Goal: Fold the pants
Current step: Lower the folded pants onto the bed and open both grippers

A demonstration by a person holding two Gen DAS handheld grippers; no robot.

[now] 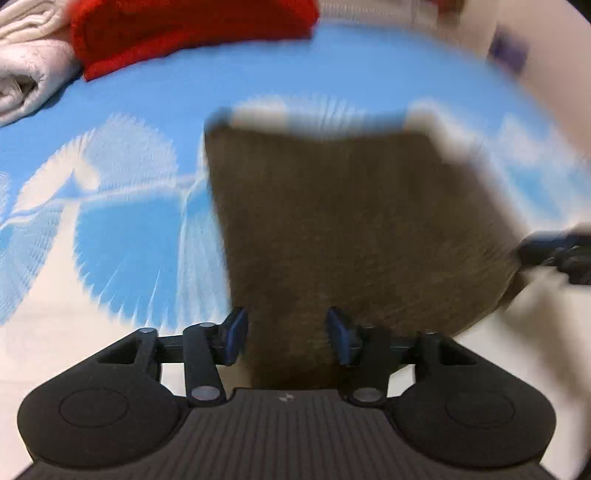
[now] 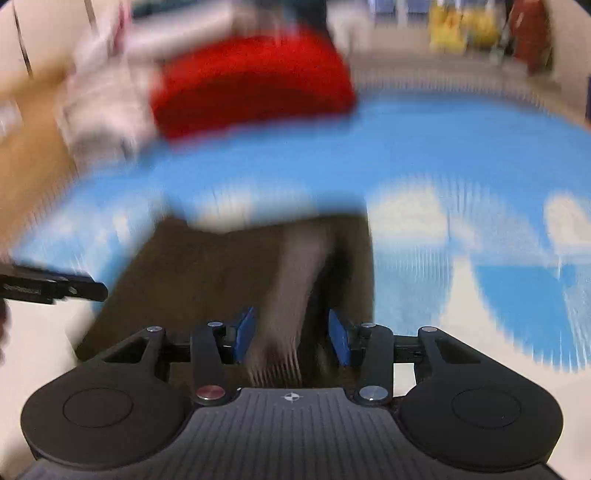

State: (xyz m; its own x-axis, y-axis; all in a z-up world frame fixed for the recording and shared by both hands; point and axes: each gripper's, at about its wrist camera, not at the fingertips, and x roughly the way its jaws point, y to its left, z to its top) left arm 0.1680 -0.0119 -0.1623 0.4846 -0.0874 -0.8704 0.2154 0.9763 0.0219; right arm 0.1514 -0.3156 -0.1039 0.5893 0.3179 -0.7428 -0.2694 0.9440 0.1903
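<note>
Both grippers sit side by side and point the same way, the left gripper and the right gripper each with blue pads parted, cloth lying in the gap between them.

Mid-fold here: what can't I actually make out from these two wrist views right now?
- Grip of the left gripper on the brown pants: fingers apart with cloth between, contact blurred.
- Right gripper: same, cloth smeared by motion.
- Pants' near edge: hidden under both gripper bodies.
- Red garment: cut off by the left view's top edge, blurred in the right.
- Background items, right view: too blurred.
</note>
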